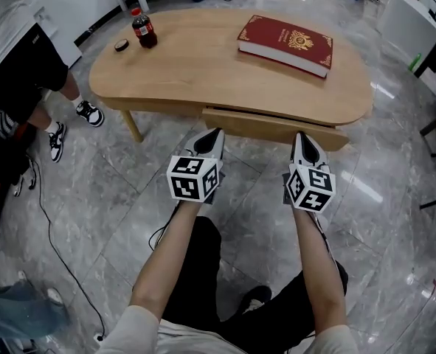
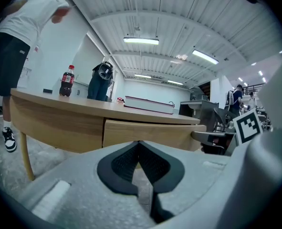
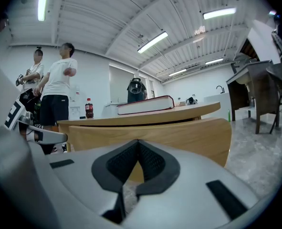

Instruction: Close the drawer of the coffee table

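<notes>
A pale wooden coffee table has its drawer standing a little way out from the front edge. Both grippers are held side by side in front of that drawer face, tips pointing at it. My left gripper is shut and empty, close to the drawer's left part. My right gripper is shut and empty, at the drawer's right part. In the left gripper view the shut gripper faces the drawer front. The right gripper view shows the shut gripper close to the drawer front. Whether they touch it is unclear.
On the tabletop lie a red book, a cola bottle and a small black lid. A person's legs and sneakers stand at the table's left end. A black cable runs over the grey marble floor.
</notes>
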`<state>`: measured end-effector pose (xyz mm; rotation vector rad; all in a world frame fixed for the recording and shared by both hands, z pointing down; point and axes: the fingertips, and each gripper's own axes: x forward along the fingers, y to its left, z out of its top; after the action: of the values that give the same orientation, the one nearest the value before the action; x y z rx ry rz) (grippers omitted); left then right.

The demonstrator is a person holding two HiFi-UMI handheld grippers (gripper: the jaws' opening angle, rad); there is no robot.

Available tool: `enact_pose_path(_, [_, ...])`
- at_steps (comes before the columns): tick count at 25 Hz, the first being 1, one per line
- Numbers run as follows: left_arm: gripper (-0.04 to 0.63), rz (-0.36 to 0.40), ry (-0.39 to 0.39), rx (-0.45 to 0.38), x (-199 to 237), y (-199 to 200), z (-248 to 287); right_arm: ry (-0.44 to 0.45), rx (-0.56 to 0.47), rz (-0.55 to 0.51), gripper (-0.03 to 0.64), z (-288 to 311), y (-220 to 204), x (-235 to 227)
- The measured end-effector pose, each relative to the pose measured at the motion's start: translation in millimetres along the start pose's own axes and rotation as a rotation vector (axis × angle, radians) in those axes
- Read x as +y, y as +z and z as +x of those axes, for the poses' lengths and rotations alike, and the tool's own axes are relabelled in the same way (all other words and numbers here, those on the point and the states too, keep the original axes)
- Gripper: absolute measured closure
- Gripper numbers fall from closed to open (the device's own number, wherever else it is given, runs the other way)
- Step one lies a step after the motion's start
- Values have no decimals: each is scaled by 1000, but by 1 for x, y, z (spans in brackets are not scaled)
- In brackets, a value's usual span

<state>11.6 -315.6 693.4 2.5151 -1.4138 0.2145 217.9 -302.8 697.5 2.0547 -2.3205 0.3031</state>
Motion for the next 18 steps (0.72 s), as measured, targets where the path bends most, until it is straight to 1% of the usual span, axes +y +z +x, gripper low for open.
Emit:
enact_pose_path(2, [588,-1,0,4,-3,-2,-3,6,-4,-21,601,2,0,-1])
enact_pose_path(3, [588,-14,2,-4,-4,-1,-6,11,-3,-26,601,3,0,-2])
enact_pose_path(6, [588,-44,14,-38,-4,6,-14,23,-3,-6,601,8,2,-3])
enact_pose_path(10, [588,-35,25,-36,-5,7,-17,10,-10,21,601,16,4,-5])
enact_pose_path(18, [588,-4,31,-28,-5,8,-26,-5,-31,-2,601,27,6,-9])
